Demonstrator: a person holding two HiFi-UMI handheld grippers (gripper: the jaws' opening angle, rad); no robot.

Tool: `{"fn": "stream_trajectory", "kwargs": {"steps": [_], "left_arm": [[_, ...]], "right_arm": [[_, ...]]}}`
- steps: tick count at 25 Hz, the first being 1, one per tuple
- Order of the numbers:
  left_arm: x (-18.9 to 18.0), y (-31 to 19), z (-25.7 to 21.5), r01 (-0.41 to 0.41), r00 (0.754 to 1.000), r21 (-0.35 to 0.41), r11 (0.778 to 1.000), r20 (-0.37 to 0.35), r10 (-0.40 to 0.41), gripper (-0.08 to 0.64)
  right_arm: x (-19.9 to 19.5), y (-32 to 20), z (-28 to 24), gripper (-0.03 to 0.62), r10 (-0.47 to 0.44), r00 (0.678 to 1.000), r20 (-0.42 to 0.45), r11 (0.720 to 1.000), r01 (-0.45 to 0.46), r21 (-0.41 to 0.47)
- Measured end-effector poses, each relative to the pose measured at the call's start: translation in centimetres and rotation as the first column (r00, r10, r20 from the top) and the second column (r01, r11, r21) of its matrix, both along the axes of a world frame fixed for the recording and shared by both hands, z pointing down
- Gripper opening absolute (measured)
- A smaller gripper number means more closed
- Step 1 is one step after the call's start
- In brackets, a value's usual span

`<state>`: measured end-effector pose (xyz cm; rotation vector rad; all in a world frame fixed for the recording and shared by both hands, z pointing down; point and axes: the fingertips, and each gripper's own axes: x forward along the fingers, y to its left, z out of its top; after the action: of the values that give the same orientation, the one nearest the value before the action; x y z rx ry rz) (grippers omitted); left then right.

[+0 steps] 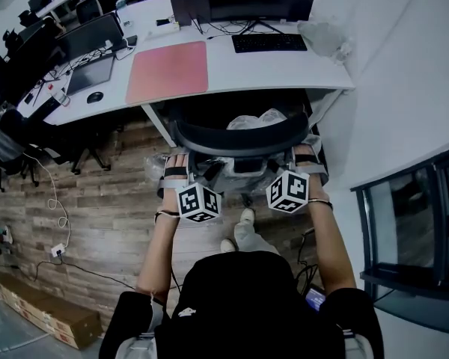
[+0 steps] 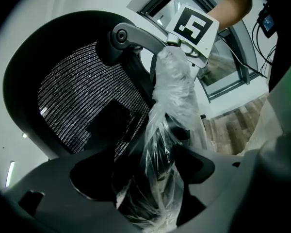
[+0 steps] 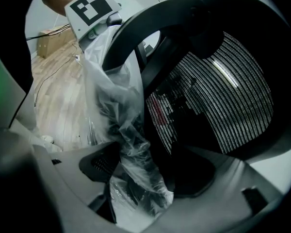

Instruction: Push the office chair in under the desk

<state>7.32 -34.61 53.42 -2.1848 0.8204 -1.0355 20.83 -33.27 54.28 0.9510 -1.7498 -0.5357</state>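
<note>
Half under the desk (image 1: 243, 69), office chair (image 1: 239, 138).

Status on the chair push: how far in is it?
Done: the black mesh office chair has its seat beneath the white desk; only the curved backrest top shows past the edge. In hand: the left gripper clamps the plastic-wrapped left armrest, and the right gripper clamps the plastic-wrapped right armrest. Left: probably a short final push, then release.
</note>
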Motion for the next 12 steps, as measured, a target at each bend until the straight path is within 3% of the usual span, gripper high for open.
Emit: {"fn": "stream_trajectory", "kwargs": {"steps": [12], "left_arm": [[0.3, -5.6, 0.1, 0.031, 0.999, 0.0, 1.0, -0.009, -0.031, 0.387]], "right_arm": [[0.3, -6.0, -0.1, 0.321, -0.023, 1.0, 0.007, 1.0, 0.023, 0.007]]}}
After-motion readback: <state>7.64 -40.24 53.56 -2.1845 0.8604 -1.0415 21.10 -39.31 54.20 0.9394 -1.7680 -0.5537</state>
